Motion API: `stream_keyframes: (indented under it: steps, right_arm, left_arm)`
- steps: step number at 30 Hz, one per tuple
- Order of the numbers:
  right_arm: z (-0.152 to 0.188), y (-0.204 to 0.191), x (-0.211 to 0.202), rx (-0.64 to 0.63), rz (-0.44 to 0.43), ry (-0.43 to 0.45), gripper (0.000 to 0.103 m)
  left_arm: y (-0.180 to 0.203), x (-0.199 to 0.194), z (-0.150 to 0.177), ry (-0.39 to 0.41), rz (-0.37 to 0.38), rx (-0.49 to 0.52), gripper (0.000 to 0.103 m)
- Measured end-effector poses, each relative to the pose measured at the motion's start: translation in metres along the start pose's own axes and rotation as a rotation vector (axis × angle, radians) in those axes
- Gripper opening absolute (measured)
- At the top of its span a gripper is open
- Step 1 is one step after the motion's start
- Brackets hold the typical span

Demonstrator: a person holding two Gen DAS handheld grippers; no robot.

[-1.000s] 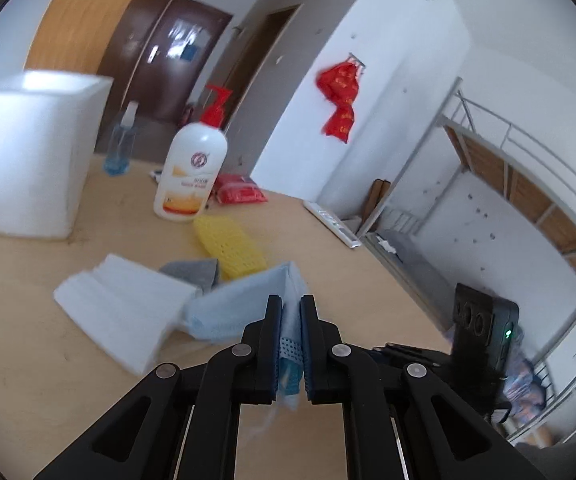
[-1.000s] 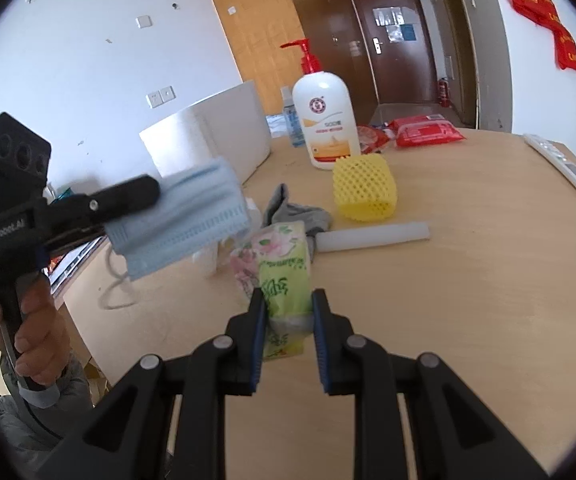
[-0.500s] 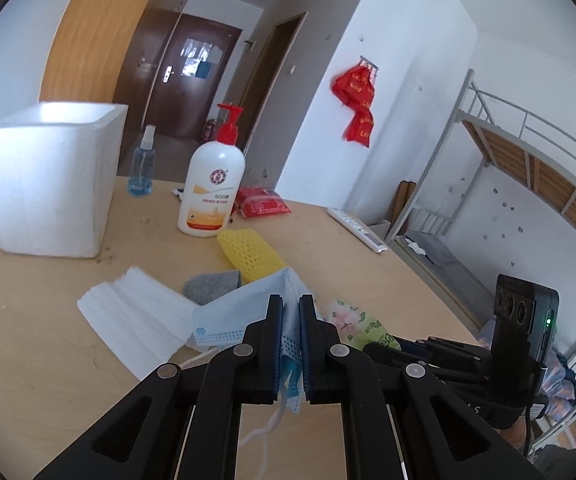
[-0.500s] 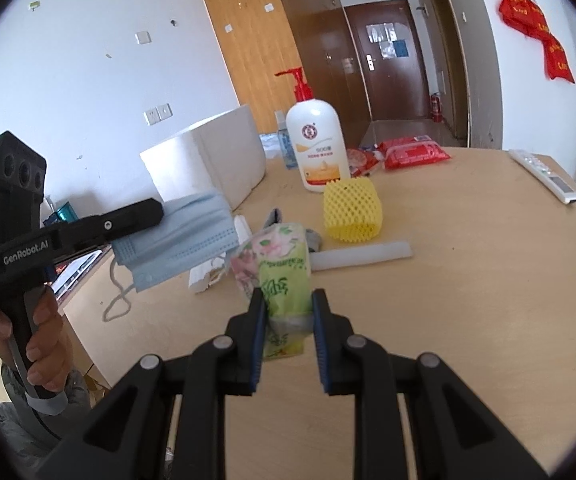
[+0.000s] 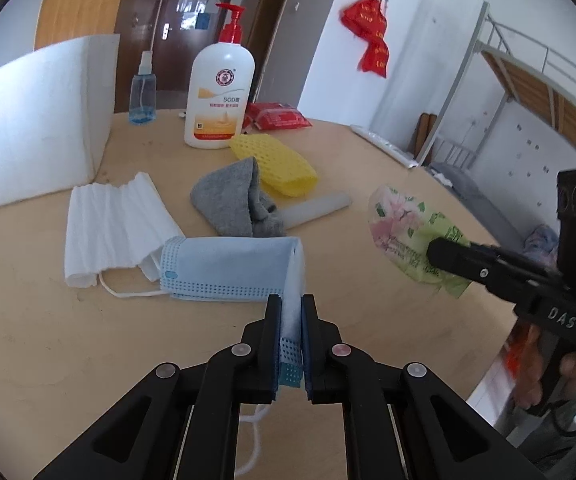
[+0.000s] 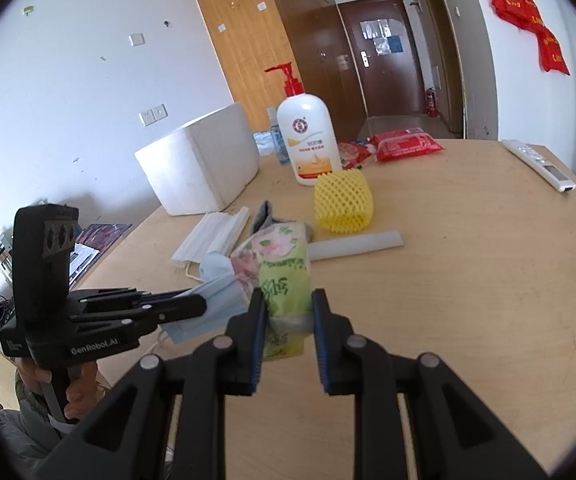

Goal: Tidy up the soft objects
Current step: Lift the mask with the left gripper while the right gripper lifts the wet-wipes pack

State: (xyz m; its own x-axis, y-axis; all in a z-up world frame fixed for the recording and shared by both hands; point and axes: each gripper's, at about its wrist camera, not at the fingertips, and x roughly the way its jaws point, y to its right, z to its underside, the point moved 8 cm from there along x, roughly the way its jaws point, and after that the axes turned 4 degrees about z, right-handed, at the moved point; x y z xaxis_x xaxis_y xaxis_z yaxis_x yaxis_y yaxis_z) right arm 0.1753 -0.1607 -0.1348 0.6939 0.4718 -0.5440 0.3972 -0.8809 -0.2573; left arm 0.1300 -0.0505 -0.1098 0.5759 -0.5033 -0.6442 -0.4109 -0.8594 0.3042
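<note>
Left wrist | pleated blue mask (image 5: 228, 268) | ribbed white tissue stack (image 5: 112, 228)

I see a round, light wooden table (image 6: 467, 264) as the reference landmark. Beyond its far edge: a dark brown door (image 6: 387, 52) at the end of a short corridor, with a tall wood wall panel (image 6: 256, 28) to the door's left. White walls on both sides; a red hanging ornament (image 6: 535, 24) on the wall right of the table. A metal bunk bed (image 5: 527, 92) stands past the table's right edge. Light is even and daylight-like.
</note>
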Motion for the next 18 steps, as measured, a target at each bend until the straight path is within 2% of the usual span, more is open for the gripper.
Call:
stream_keyframes:
  steps: [3,4,7,10,12,14,15,18]
  right_arm:
    - [0.0,-0.001,0.0,-0.001,-0.008,-0.002,0.026]
    - [0.001,-0.001,0.001,0.0,-0.008,-0.004,0.026]
    - [0.001,0.0,0.003,0.004,-0.01,-0.008,0.026]
    - [0.001,0.002,0.003,0.009,-0.01,-0.008,0.026]
    - [0.001,0.003,0.003,0.01,-0.012,-0.004,0.026]
    - [0.001,0.003,0.003,0.009,-0.013,-0.004,0.026]
    - [0.002,0.003,0.003,0.009,-0.013,-0.005,0.026]
    - [0.002,0.003,0.003,0.012,-0.013,-0.005,0.026]
  left_arm:
    - [0.001,0.005,0.001,-0.021,-0.032,0.026,0.038]
    - [0.002,0.006,0.003,-0.024,-0.033,0.033,0.051]
    - [0.005,0.007,0.002,-0.01,-0.037,0.042,0.054]
    - [0.003,0.014,0.003,-0.036,-0.051,0.041,0.054]
    - [0.002,0.019,0.004,-0.049,-0.06,0.035,0.041]
    - [0.004,0.022,0.007,-0.064,-0.05,0.034,0.014]
    - [0.005,0.024,0.008,-0.07,-0.045,0.032,0.009]
    - [0.004,0.027,0.009,-0.08,-0.043,0.016,0.006]
